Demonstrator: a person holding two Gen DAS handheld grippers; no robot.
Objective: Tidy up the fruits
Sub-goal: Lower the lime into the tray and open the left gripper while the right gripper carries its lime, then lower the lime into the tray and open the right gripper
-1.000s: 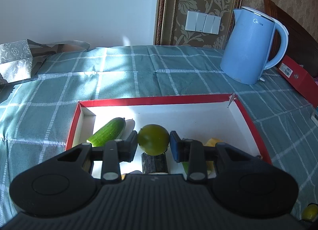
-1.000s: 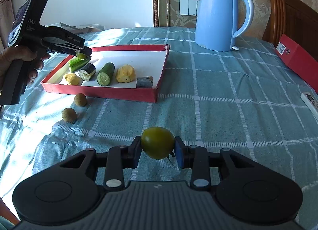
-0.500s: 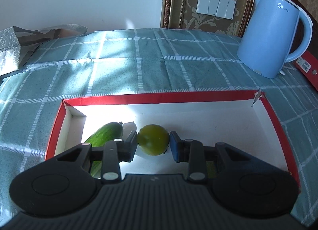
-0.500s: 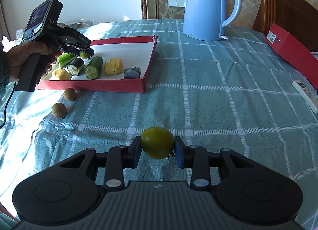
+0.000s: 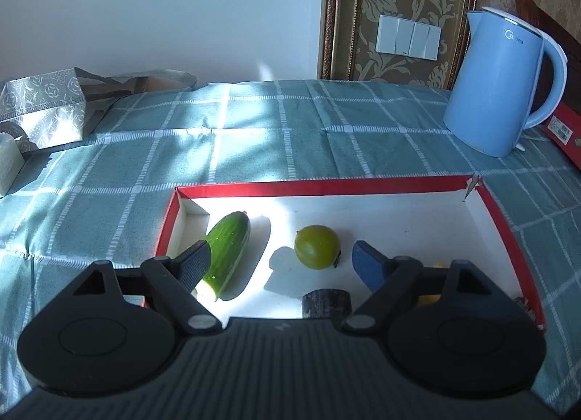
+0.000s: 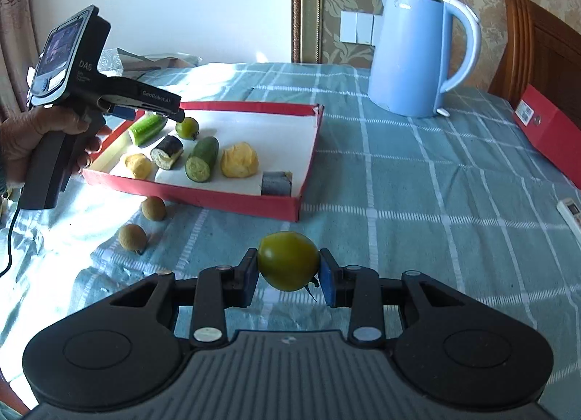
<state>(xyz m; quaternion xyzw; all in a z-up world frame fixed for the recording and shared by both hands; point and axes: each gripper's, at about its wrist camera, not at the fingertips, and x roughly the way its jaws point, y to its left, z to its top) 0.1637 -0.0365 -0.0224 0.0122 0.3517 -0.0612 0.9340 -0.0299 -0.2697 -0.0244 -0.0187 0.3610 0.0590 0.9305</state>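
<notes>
The left gripper (image 5: 279, 264) is opening, its green tomato (image 5: 317, 247) now freed onto the red tray (image 5: 326, 187) between its jaws, while the right gripper (image 6: 288, 276) clamps another tomato (image 6: 288, 261) awaiting placement.

A blue kettle (image 5: 497, 86) stands on the checked tablecloth (image 5: 254, 137), a silver patterned bag (image 5: 43, 111) lies far left, white wall switches (image 5: 408, 39) behind.

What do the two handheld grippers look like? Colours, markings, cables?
Both are black plastic with a ribbed top deck, two round discs and silver pivot screws. The left gripper and right gripper have blue pads on the fingers. From outside, the left gripper has a pistol handle, a rear screen, white "DAS" and "GenRobot.AI" lettering, and a black cable.
</notes>
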